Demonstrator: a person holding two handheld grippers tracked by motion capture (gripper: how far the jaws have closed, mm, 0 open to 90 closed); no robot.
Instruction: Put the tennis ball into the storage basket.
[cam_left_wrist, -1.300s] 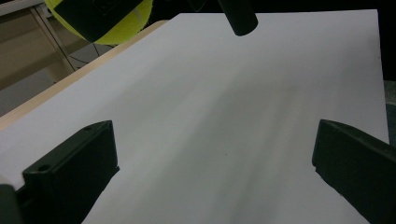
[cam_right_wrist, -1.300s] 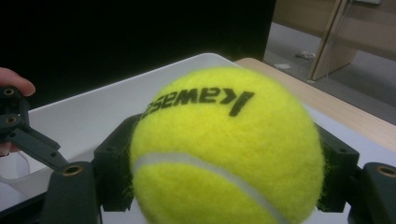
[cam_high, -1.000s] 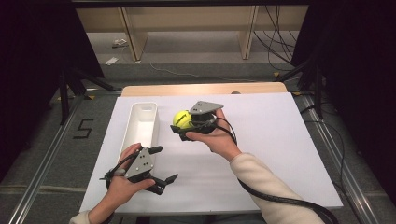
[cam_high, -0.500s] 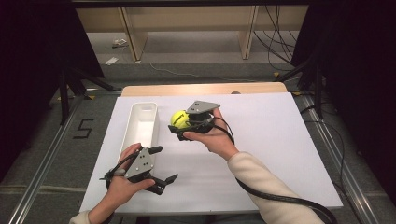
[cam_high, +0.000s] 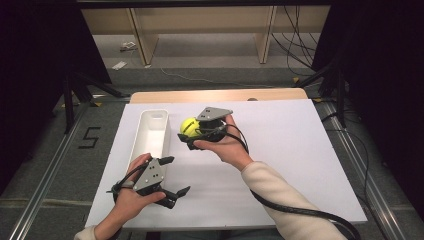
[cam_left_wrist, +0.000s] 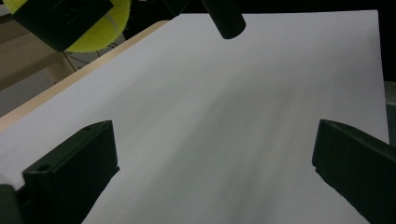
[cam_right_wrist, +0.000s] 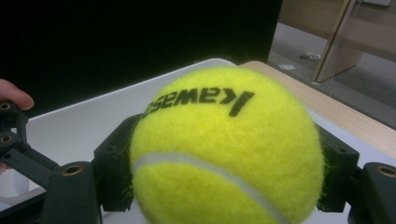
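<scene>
— Item one, nearest the person's edge?

— Left gripper (cam_high: 170, 175), held low over the near left part of the white table (cam_high: 300, 165). Jaws wide apart, nothing between them. In its own view the two black jaws stand at either side with bare white surface between.

— What holds it?

— The person's left hand (cam_high: 127, 200), wrapped round the body; grey plate on top, pale cuff at the wrist.

— Next, going farther?

— Right arm in a cream sleeve (cam_high: 280, 195), coming in from the near right and crossing toward the middle. A black cable (cam_high: 300, 212) trails back along it.

— And at the end of that arm?

— Right gripper (cam_high: 192, 132), lifted above the table's middle, jaws pointing left. Jaws clamped on a tennis ball (cam_high: 189, 126). In the right gripper view the ball (cam_right_wrist: 226, 149) sits squarely between the jaws, yellow felt, white seam, black lettering upside down.

— So the ball is where, exactly?

— In the air, in the right gripper, just right of the tray and near its far end. Not touching table or tray.

— The tray?

— White oblong tray (cam_high: 150, 131), on the left half of the table, long side running near to far. Its inside looks bare.

— Beyond that?

— Wooden table edge (cam_high: 220, 95) at the far side, then grey floor.
</scene>
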